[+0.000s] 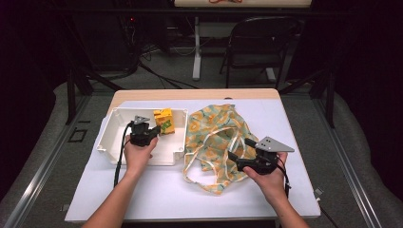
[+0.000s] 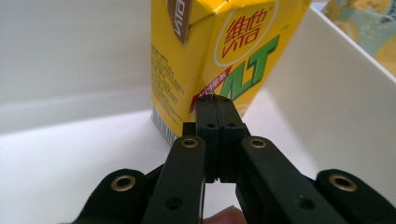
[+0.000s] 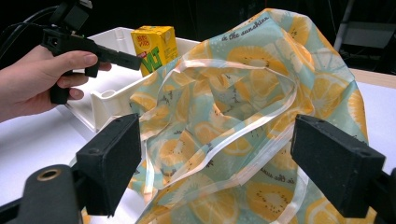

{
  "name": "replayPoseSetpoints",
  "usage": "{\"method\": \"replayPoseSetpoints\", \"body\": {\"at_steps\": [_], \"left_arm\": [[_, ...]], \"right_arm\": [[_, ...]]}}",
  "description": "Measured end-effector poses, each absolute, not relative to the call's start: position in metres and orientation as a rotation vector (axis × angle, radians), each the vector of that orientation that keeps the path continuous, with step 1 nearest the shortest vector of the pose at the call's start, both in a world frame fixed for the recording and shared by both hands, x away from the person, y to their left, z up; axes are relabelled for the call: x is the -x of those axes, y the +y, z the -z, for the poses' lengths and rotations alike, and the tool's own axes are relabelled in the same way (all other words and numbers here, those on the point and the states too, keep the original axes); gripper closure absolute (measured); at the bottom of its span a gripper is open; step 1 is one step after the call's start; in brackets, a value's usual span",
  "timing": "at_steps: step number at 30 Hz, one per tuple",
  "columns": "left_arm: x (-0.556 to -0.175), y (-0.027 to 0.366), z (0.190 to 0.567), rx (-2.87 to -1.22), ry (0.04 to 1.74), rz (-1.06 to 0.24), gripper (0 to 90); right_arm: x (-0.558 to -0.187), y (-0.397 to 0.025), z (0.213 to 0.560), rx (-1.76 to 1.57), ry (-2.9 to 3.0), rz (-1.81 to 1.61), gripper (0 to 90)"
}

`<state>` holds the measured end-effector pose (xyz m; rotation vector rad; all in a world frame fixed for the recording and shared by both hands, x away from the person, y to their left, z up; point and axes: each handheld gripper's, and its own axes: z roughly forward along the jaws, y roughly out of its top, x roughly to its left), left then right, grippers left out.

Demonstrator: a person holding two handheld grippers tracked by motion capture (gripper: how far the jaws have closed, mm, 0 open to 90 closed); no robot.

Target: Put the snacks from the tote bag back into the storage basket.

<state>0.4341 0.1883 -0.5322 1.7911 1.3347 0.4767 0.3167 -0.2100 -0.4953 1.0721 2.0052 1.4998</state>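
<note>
I see the left hand-held gripper [image 2: 215,100] closed, empty, tips at the yellow carton [image 1: 164,120] in the white bin [image 1: 108,137], tabletop's left side. Right hand-held gripper [image 3: 217,168] wide open over the lemon-print bag [image 1: 216,137], mid-tabletop.

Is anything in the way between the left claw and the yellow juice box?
Nothing visible is. The left claw is shut, with its tips right up against the yellow juice box, which stands upright in the white bin. The fruit-print bag lies outside the bin, in front of the open right claw.

Our left gripper [image 1: 153,132] has its jaws pressed tight together; our right gripper [image 1: 236,157] spreads its jaws wide.
</note>
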Motion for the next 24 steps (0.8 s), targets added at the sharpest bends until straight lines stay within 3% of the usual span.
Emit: {"method": "replayPoseSetpoints", "body": {"at_steps": [24], "left_arm": [[-0.451,0.179,0.536,-1.779,1.385,-0.474,89.9]], "right_arm": [[-0.317,-0.212,0.495,-1.078,2.002,-1.492,15.8]]}}
